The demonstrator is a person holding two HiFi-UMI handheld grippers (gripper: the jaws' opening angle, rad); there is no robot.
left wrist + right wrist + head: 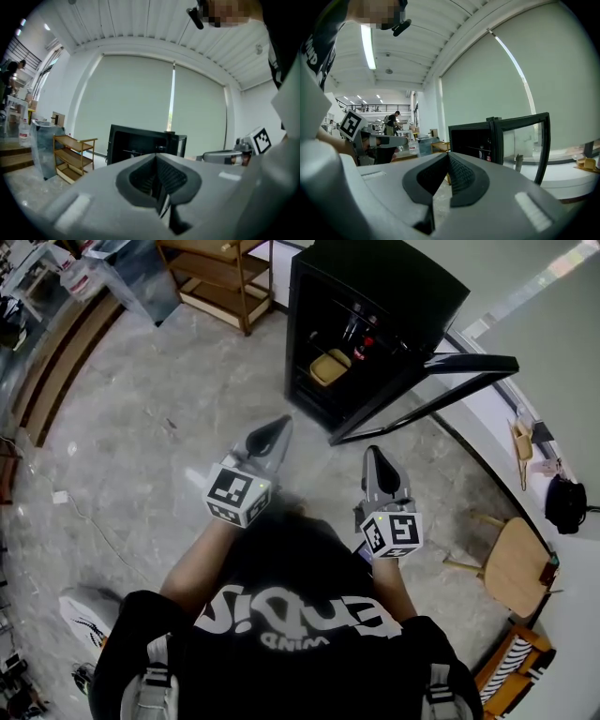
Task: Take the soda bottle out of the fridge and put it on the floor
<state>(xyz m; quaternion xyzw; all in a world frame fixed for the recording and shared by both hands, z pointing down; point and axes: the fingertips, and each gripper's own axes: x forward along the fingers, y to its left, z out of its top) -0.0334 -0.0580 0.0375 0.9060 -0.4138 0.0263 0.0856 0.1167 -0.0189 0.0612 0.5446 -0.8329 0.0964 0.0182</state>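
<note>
**Both tools clenched and empty, facing the open fridge**

Left tool and right tool: jaws pressed together, nothing between them. Both are held out side by side, roughly level, pointing at the black fridge and well short of it. The glass door is swung open to the right. The soda bottle, dark with a red label, stands upright on a shelf inside. A tan item sits lower down. A wooden rack stands on the floor left of the fridge.

Bright diffuse daylight, fisheye-warped edges, perhaps slight motion blur.
</note>
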